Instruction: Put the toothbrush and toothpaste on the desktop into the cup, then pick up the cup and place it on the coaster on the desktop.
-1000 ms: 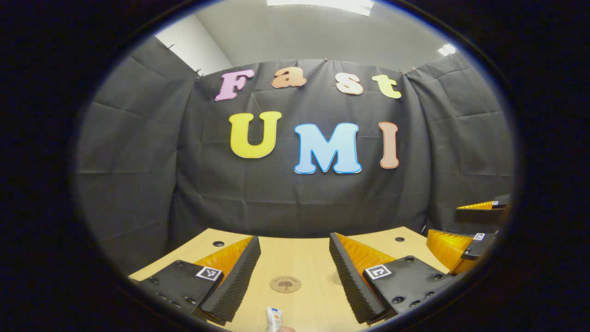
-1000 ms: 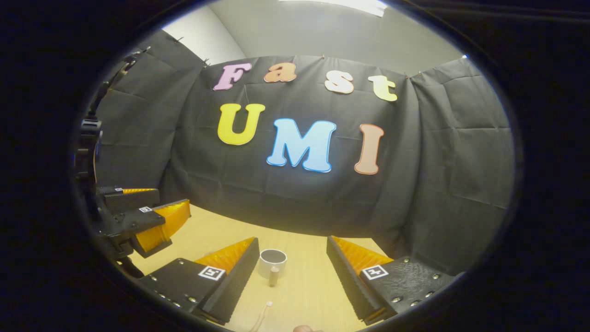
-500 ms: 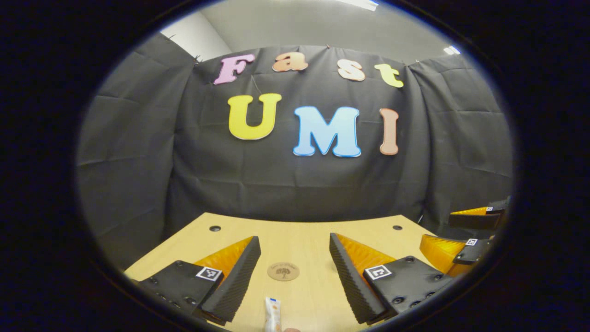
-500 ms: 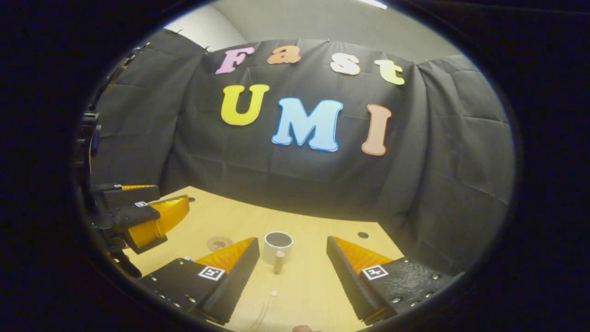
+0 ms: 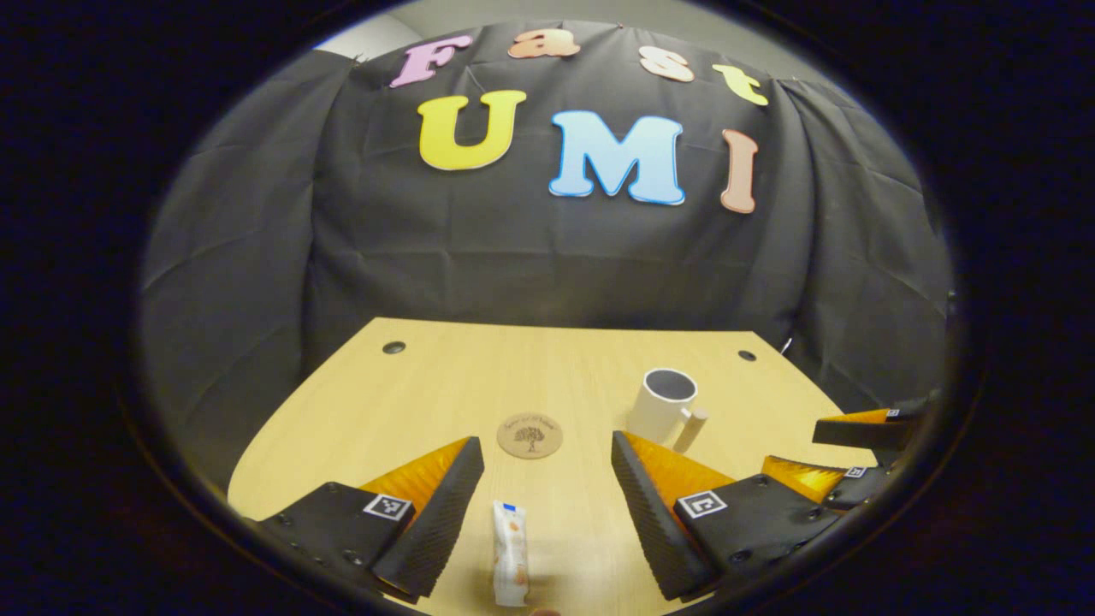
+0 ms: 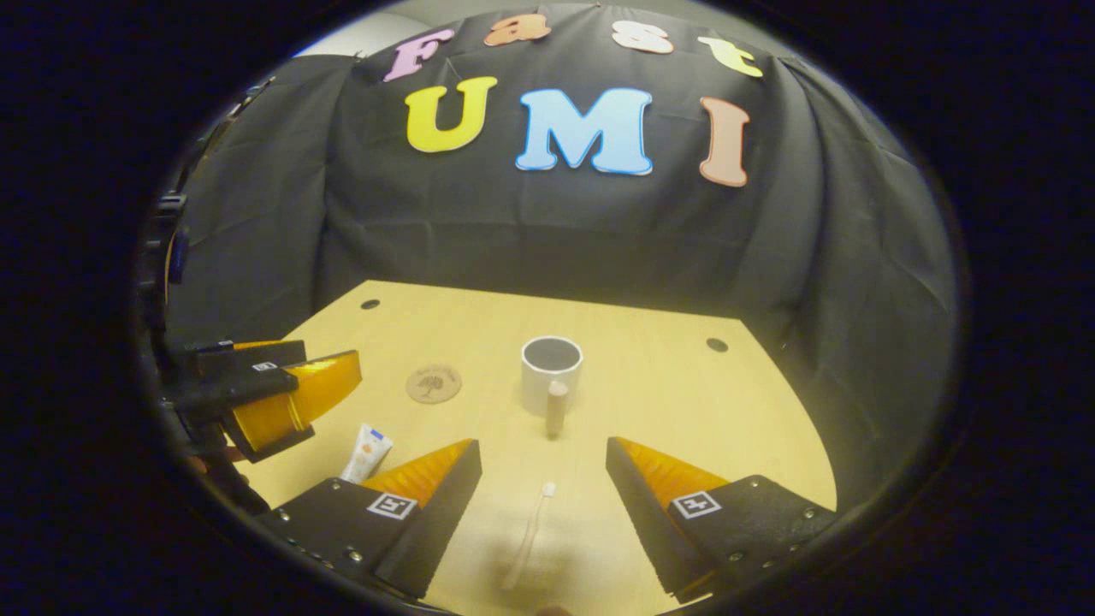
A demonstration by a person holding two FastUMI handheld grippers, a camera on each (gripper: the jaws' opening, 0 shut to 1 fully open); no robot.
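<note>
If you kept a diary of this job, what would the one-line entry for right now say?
left hand-held gripper: open over toothpaste | right hand-held gripper: open over toothbrush | cup: empty, off coaster

Counter [image 5: 445, 385]: light wood-grain top, rounded near corners, straight far edge against the booth wall. Two small dark round holes near the far edge, left hole [image 5: 394, 347] and right hole [image 5: 747, 355]; the same pair appears in the right gripper view, left hole [image 6: 369, 304] and right hole [image 6: 717, 345].

Booth wall [image 5: 530, 257]: black cloth, creased in squares, hung in folds behind and to both sides of the counter, reaching down to its far edge.

Ceiling [image 5: 479, 10]: a pale strip above the cloth.
</note>
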